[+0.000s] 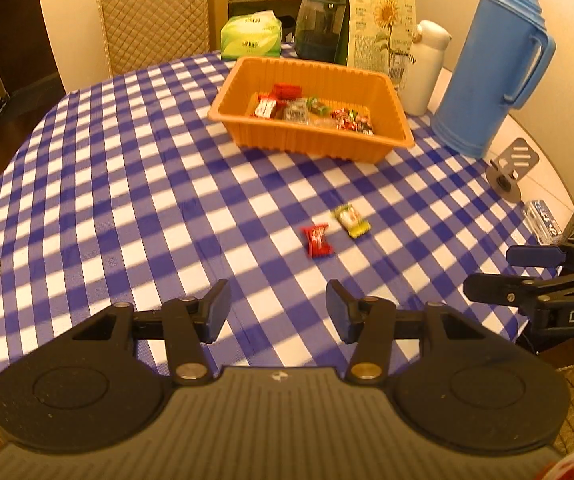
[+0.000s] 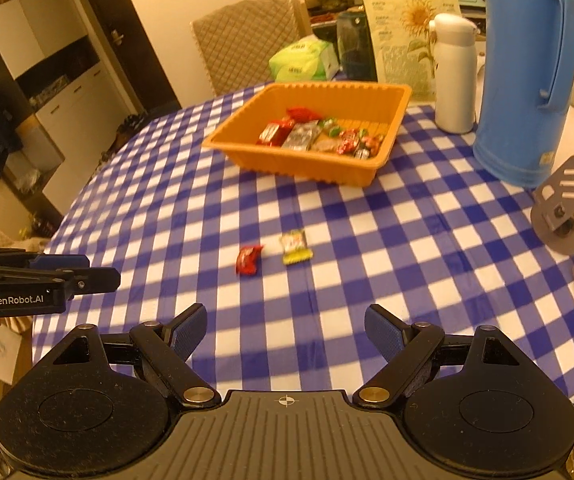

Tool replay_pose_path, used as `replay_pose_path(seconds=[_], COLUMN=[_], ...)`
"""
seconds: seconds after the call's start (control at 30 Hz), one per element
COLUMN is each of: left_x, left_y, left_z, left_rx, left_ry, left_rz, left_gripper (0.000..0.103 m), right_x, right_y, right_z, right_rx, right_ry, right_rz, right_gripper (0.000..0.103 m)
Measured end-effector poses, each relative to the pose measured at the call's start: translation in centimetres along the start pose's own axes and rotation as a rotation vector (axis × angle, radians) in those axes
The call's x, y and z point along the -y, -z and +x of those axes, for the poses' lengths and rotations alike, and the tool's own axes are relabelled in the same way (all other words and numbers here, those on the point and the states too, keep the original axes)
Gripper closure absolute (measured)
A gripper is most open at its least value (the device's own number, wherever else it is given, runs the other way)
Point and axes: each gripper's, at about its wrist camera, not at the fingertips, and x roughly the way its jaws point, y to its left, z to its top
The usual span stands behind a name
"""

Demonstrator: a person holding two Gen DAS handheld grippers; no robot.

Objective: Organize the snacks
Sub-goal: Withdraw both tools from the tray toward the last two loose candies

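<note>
Hovering with left gripper (image 1: 278, 312) and right gripper (image 2: 285, 334) both spread, empty. Ahead: red candy (image 1: 317, 241), green candy (image 1: 351, 221), light, crinkly, slippery; pinching across the middle.

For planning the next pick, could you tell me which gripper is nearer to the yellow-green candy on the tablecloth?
Right, narrowly. The yellow-green candy lies just ahead of the right gripper. The left gripper has it ahead but further off to its right, beyond the red candy.

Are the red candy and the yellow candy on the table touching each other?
Apart. The left wrist view shows checked cloth between the red candy and the yellow candy; the right wrist view shows the same gap.
</note>
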Motion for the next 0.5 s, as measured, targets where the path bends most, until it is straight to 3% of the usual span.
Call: replay_pose_path(seconds=[0.5], left_x=[0.8], left_y=[3.1], left_z=[1.3], left_rx=[-0.064], left_ry=[0.002], left_rz=[-0.009], left_gripper=[0.054], right_x=[-0.1], right_y=[2.8], right_z=[1.7], right_rx=[-0.084], right_ry=[0.028], right_rz=[-0.024], right_gripper=[0.017])
